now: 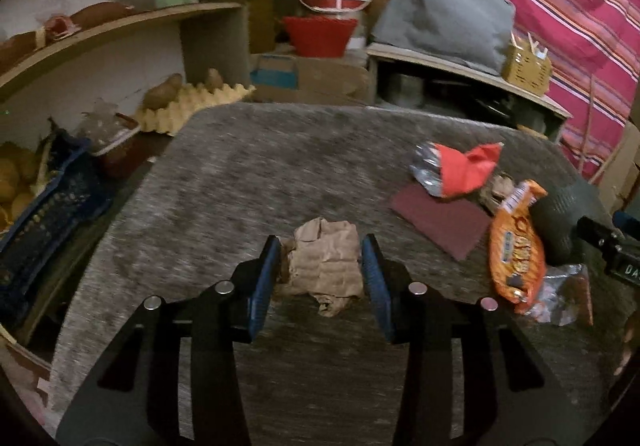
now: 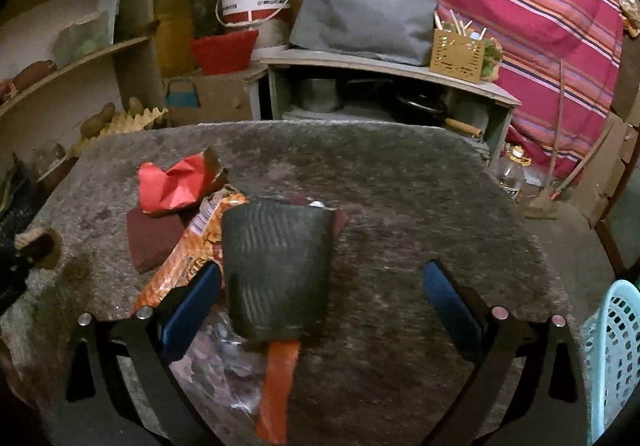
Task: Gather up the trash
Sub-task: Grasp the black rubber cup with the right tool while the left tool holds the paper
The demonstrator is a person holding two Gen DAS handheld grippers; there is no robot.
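The left gripper (image 1: 320, 266) seems clamped on the crumpled brown paper (image 1: 324, 266); the right gripper (image 2: 320, 294) gapes — black ribbed cup (image 2: 278, 270) lengthwise between, nearer its left finger.

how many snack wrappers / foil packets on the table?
2 that I can tell. The red packet with foil lining lies toward the far side; the orange snack bag lies nearer, against the dark ribbed cup. Clear plastic beside the cup may hide more.

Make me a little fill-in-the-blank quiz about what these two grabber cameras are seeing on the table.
1. The left gripper is closed on a crumpled piece of brown ____.
2. The right gripper has its jaws ____.
3. The crumpled wrapper behind the snack bag is coloured ____.
4. At the right edge stands a light blue ____.

Answers: paper; open; red; basket
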